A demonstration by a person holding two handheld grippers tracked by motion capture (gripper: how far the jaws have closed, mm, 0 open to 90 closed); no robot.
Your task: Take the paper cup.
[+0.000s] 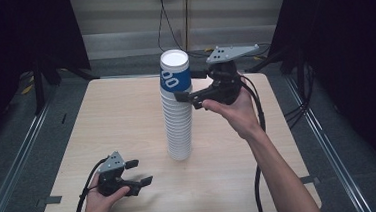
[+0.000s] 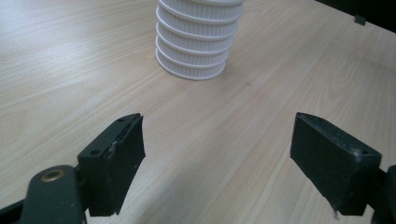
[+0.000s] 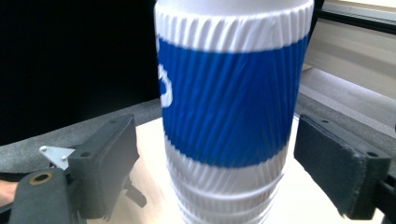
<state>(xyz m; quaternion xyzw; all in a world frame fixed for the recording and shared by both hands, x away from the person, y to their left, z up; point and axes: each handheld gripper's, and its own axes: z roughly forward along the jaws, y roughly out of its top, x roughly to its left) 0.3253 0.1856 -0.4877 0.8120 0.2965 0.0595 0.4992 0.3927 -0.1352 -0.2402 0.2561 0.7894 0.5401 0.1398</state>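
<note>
A tall stack of white ribbed paper cups stands upside down at the middle of the wooden table. The top cup has a blue band with white print. My right gripper is open, its jaws on either side of that top cup with small gaps. The right gripper view shows this gripper straddling the blue band. My left gripper rests low at the table's front left, open and holding nothing. The left gripper view has its jaws wide apart, facing the stack's base.
Bare wood surrounds the stack on all sides. Grey floor with metal rails flanks the table, and dark curtains hang at both sides. A black cable hangs down the back wall. Each gripper trails a cable off the table's front edge.
</note>
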